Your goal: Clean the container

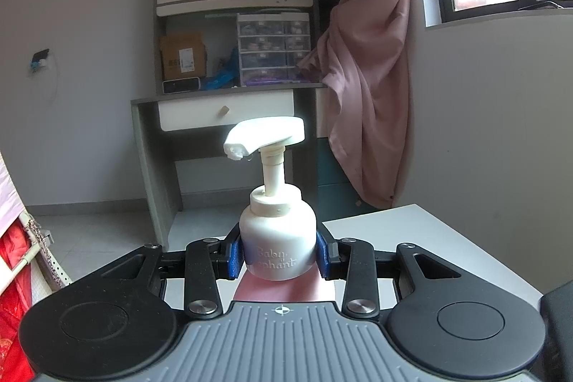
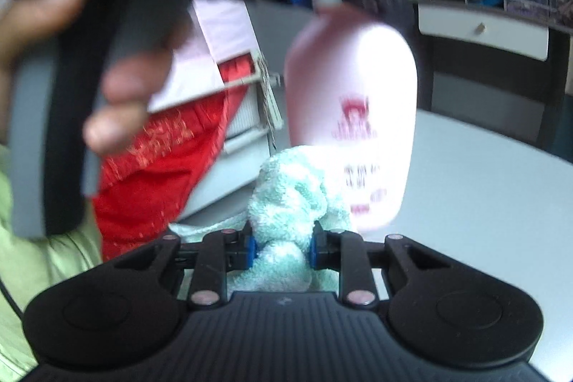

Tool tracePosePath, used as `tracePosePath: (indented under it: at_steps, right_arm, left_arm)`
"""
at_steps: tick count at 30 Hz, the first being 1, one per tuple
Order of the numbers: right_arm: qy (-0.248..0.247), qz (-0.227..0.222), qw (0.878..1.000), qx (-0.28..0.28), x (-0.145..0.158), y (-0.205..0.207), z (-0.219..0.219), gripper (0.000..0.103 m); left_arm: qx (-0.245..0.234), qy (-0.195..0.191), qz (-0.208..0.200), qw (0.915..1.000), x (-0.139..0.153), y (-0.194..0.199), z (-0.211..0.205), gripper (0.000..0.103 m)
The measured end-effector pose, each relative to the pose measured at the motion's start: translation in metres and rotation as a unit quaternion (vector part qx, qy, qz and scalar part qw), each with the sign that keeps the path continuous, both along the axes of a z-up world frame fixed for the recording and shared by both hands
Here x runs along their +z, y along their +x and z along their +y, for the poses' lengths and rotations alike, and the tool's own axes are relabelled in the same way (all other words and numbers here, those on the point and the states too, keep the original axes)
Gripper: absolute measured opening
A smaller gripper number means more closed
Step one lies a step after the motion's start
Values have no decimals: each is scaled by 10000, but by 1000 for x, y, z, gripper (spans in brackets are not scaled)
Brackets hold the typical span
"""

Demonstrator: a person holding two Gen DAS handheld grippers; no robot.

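Note:
In the left wrist view, a pump bottle [image 1: 277, 224] with a white top, a pump head [image 1: 265, 135] and a pink body stands upright between the blue pads [image 1: 234, 256]. My left gripper [image 1: 279, 255] is shut on its white shoulder. The right wrist view shows the same pink bottle [image 2: 354, 102], blurred, hanging above the white table [image 2: 483, 185]. My right gripper [image 2: 281, 247] is shut on a bunched mint-green towel [image 2: 290, 188]. The towel's top meets the lower left side of the bottle. A hand [image 2: 118, 88] holds the left gripper's handle.
A grey desk with a white drawer [image 1: 225, 111] and cluttered shelves stands beyond the table [image 1: 412, 231]. A pink curtain [image 1: 372, 59] hangs beside a window at right. Red cloth [image 2: 154, 174] and a white rack lie to the left of the table.

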State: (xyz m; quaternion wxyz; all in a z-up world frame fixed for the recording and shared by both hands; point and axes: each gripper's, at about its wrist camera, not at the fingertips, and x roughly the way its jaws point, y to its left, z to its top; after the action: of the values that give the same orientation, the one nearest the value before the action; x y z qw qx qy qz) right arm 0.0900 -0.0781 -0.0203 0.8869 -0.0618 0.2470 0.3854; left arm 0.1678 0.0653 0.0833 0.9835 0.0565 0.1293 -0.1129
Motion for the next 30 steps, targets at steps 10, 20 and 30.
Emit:
tracePosePath:
  at_steps: [10,20,30]
  right_arm:
    - [129,-192,9997,-104,14,3,-2,26]
    - [511,-754,9955,-269,42,-9,-12,26]
    - [709,-782,9934,-438,44,1,-22,26]
  left_arm:
    - [-4,-5,-1,10000,2,-1,8,39]
    - [-12,-4,-6,10000,3,-2,14,39]
    - [12,14,-13,10000,2,-5,11,39]
